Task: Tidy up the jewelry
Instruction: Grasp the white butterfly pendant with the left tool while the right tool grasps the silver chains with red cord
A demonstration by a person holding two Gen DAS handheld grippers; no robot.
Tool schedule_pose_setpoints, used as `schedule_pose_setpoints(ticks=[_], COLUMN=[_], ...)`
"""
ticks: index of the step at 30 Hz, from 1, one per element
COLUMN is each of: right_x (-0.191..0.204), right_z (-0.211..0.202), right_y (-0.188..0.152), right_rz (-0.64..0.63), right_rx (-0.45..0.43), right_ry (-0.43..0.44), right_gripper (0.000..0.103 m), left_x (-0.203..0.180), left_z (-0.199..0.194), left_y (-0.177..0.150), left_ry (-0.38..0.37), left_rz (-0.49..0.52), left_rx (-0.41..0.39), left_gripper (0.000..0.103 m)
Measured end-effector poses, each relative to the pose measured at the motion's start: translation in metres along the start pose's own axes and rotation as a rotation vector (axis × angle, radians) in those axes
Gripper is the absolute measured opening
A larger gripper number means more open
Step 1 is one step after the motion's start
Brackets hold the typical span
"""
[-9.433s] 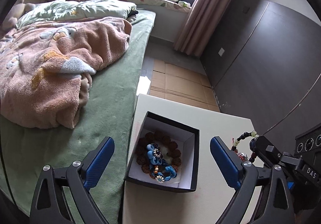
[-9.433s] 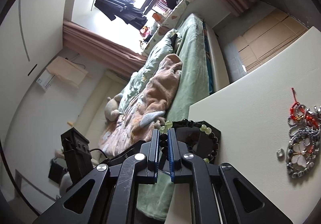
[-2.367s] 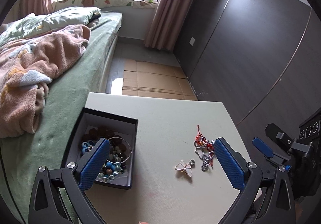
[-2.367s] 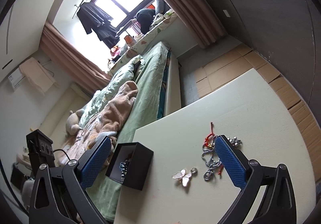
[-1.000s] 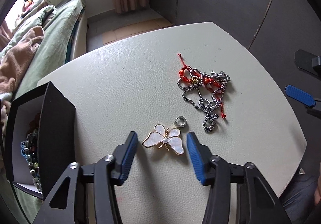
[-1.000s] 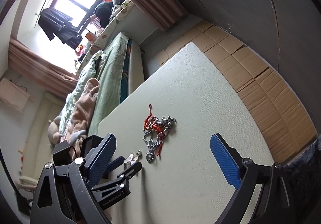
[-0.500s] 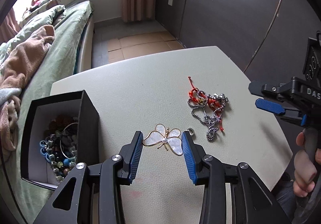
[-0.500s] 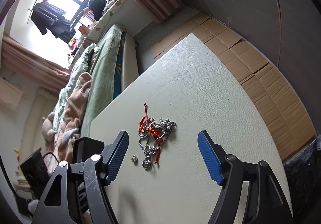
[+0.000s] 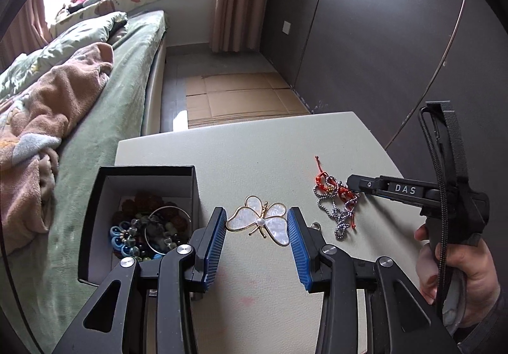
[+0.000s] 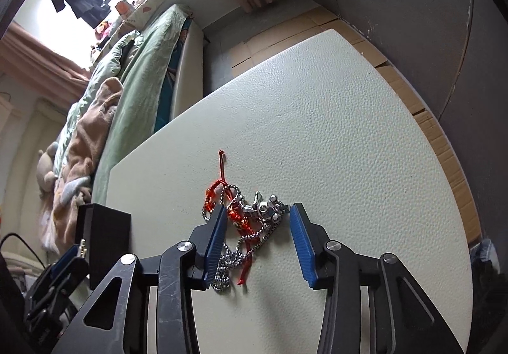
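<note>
A white and gold butterfly brooch [image 9: 262,220] lies on the pale table [image 9: 254,147]. My left gripper [image 9: 257,227] is shut on the butterfly brooch, its blue pads touching both wing edges. A tangle of silver chain and red cord [image 9: 337,200] lies to the right. My right gripper [image 10: 257,220] is open, with its fingers on either side of that tangle [image 10: 246,227]. A small silver ring [image 9: 315,226] lies beside the left gripper's right finger. A black box [image 9: 139,220] at the table's left edge holds several bead bracelets and a bangle.
A bed with a green sheet [image 9: 104,93] and a pink blanket [image 9: 41,112] runs along the table's left side. Dark wall panels [image 9: 381,36] stand on the right. Cardboard [image 9: 241,96] covers the floor beyond the table. The black box also shows in the right wrist view [image 10: 104,233].
My left gripper has narrowed onto the butterfly brooch. My right gripper has come down over the chain and cord tangle and narrowed around it.
</note>
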State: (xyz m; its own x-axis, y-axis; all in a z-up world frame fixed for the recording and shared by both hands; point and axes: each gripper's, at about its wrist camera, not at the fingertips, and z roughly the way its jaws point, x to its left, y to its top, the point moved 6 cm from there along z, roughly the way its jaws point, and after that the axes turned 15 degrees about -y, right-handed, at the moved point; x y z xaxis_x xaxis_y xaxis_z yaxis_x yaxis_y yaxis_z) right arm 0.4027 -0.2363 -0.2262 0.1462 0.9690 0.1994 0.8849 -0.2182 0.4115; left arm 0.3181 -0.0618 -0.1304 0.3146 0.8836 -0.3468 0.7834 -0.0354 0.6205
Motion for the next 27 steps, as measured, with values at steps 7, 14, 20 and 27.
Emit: schedule_pose_setpoints(ticks=[7, 14, 20, 27], right_x=[0.009, 0.014, 0.010, -0.004], right_z=[0.000, -0.005, -0.013, -0.026], right_y=[0.004, -0.008, -0.021, -0.019], right_rz=[-0.083, -0.192, -0.253, -0.071], right_rx=[-0.014, -0.049, -0.042, 0.011], right_ry=[-0.057, -0.140, -0.152, 0.130], right_gripper=[0.042, 0.039, 0.033, 0.014], left_x=[0.013, 0.021, 0.024, 0.026], left_z=[-0.013, -0.019, -0.030, -0.043], left_y=[0.002, 0.004, 0.008, 0.014], left_ry=[0.019, 0.003, 0.011, 0.011], left_rz=[-0.012, -0.053, -0.047, -0.052], left_rx=[-0.017, -0.031, -0.042, -0.061], left_gripper=[0.041, 0.041, 0.041, 0.041])
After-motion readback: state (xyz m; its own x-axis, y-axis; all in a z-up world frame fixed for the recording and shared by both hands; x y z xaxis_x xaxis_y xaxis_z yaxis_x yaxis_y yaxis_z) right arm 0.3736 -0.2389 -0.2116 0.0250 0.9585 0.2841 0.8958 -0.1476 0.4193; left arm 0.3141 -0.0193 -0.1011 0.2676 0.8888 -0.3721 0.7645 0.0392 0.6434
